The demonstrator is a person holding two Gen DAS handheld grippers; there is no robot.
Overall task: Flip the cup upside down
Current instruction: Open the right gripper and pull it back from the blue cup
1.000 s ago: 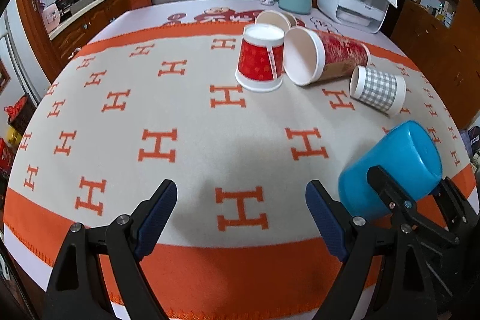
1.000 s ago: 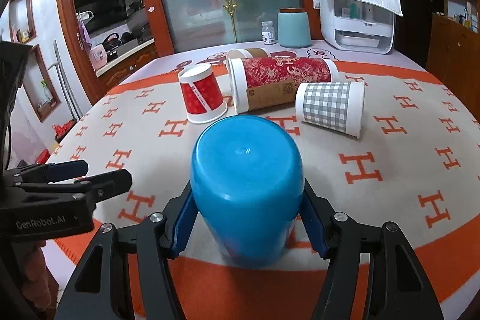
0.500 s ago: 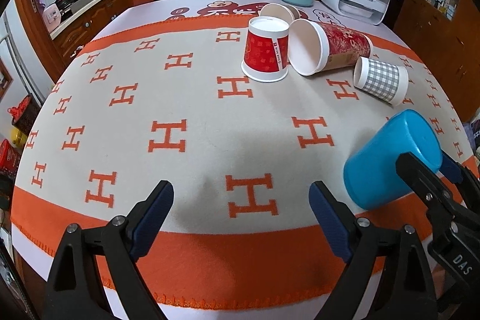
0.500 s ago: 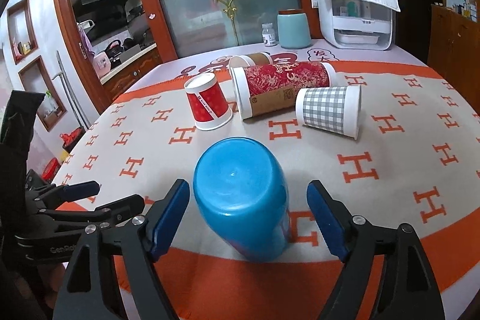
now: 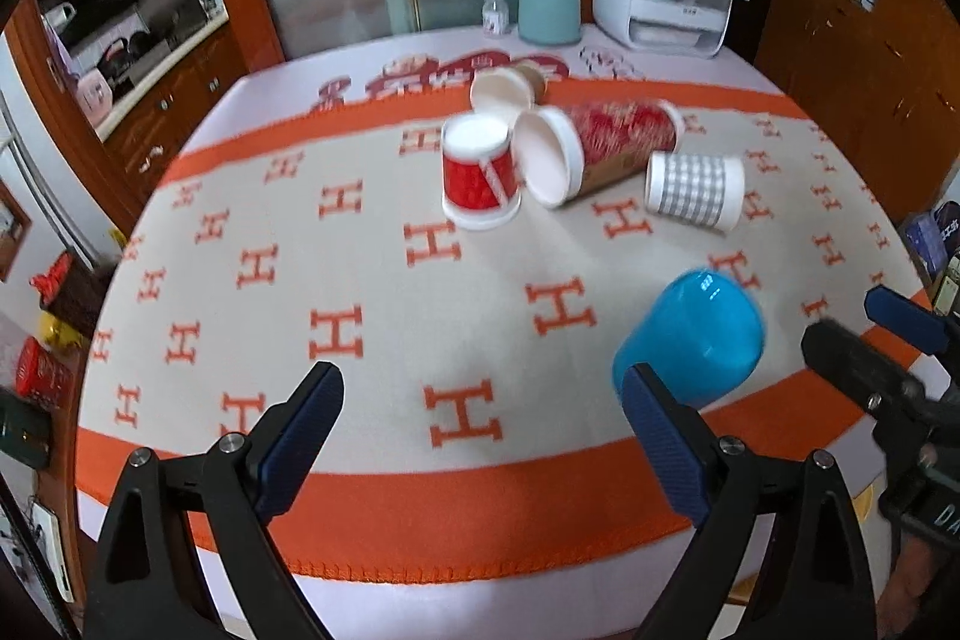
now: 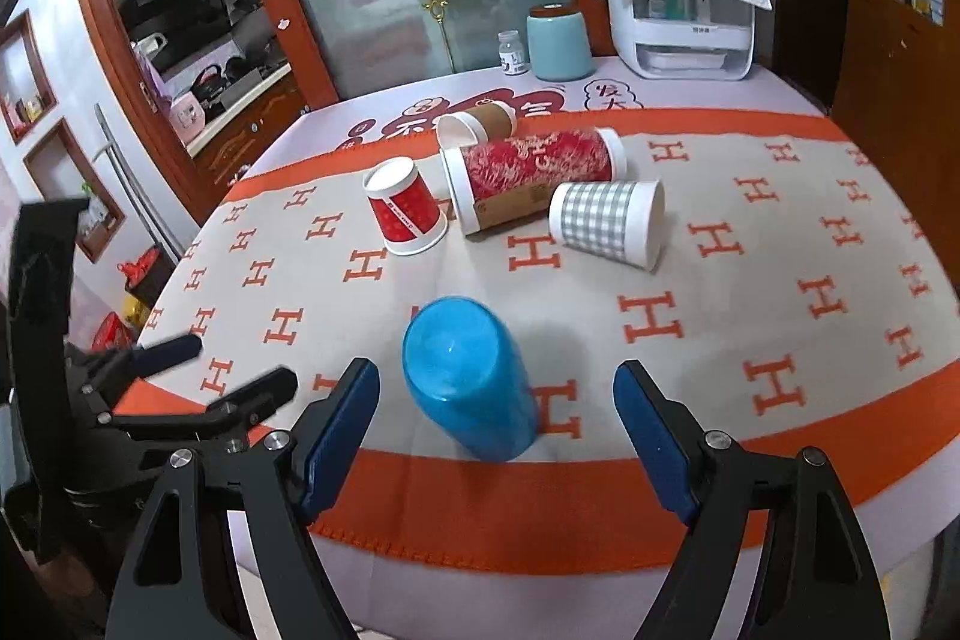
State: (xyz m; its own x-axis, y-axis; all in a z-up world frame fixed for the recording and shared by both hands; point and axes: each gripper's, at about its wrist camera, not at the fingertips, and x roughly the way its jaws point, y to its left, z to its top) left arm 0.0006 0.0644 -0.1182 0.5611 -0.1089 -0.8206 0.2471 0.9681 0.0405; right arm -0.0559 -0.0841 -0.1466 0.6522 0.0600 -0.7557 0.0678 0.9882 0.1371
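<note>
The blue plastic cup [image 6: 471, 379] stands upside down on the orange band of the tablecloth, base up; it also shows in the left wrist view [image 5: 690, 343]. My right gripper [image 6: 497, 421] is open and empty, pulled back toward the table's near edge, with the cup apart from both fingers. My left gripper [image 5: 480, 436] is open and empty, left of the cup. The right gripper's fingers [image 5: 864, 376] show at the right edge of the left wrist view.
A red paper cup [image 6: 405, 208] stands upside down further back. A tall red patterned cup [image 6: 531, 178], a grey checked cup [image 6: 606, 220] and a brown cup [image 6: 477, 124] lie on their sides. A teal canister [image 6: 558, 40], small bottle [image 6: 513, 52] and white appliance [image 6: 681, 16] stand at the far edge.
My right gripper opened, let go of the blue cup and drew back and up. The cup stays upside down on the cloth. My left gripper also pulled back.
</note>
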